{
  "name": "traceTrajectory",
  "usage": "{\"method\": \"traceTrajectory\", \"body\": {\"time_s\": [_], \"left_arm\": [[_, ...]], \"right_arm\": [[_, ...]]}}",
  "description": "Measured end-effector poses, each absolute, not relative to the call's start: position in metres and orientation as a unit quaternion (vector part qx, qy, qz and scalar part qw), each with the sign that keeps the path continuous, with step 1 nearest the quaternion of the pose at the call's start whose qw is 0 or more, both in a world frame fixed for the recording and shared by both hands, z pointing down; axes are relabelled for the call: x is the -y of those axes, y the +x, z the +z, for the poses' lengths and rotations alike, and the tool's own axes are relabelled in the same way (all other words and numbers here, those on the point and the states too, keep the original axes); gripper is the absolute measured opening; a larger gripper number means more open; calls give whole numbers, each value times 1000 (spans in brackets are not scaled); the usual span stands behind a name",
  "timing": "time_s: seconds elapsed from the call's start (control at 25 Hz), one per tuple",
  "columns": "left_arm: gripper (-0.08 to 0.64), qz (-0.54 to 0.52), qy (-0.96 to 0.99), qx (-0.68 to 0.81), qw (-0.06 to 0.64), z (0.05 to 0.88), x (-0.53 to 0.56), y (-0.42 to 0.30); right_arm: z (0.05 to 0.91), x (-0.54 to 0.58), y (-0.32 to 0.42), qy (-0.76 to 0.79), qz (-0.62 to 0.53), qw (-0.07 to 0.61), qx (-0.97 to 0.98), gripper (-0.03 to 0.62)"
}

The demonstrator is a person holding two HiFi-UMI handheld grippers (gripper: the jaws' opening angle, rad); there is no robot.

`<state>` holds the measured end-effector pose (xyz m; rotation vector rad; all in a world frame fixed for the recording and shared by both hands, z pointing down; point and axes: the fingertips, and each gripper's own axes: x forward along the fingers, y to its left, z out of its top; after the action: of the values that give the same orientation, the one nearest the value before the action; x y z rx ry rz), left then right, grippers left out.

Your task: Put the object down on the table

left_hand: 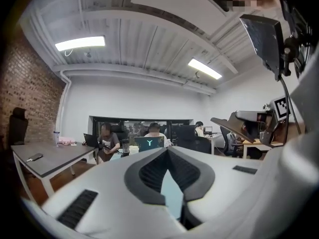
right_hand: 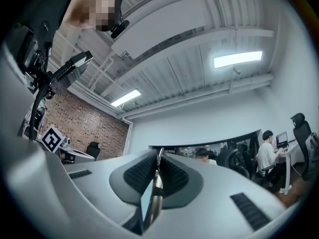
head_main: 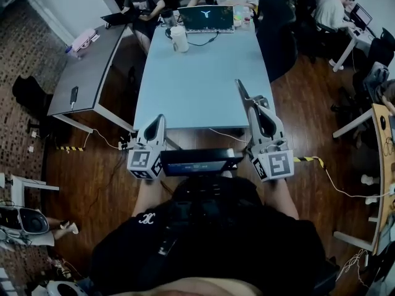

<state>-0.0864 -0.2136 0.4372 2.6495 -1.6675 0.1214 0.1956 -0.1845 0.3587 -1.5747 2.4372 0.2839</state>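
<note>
Grey desk (head_main: 92,73): far left, apart from the work.
Left gripper (left_hand: 167,151): jaws together at tips, nothing between them; held at near edge of light blue table (head_main: 197,85).
Cup (head_main: 179,39), laptop (head_main: 207,18): at table's far end.
Right gripper (right_hand: 158,154): jaws clamped on thin flat object (right_hand: 156,185).
Object: held edge-on, raised over table's near right part, not set down.
</note>
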Motion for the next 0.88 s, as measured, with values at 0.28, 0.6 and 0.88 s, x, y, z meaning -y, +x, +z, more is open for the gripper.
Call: {"method": "traceTrajectory", "body": {"time_s": [0.28,0.6,0.88], "left_arm": [[-11,50,842,537,23,446,238,-97],[-11,62,840,539,18,450,263,-124],[-11,67,840,538,21,452,282,-142]], "right_arm": [[367,223,183,-529,84,105,-838,14],[403,275,152,-528,50,84,-844,14],[506,352,121,-534,-83,36,-841,14]]}}
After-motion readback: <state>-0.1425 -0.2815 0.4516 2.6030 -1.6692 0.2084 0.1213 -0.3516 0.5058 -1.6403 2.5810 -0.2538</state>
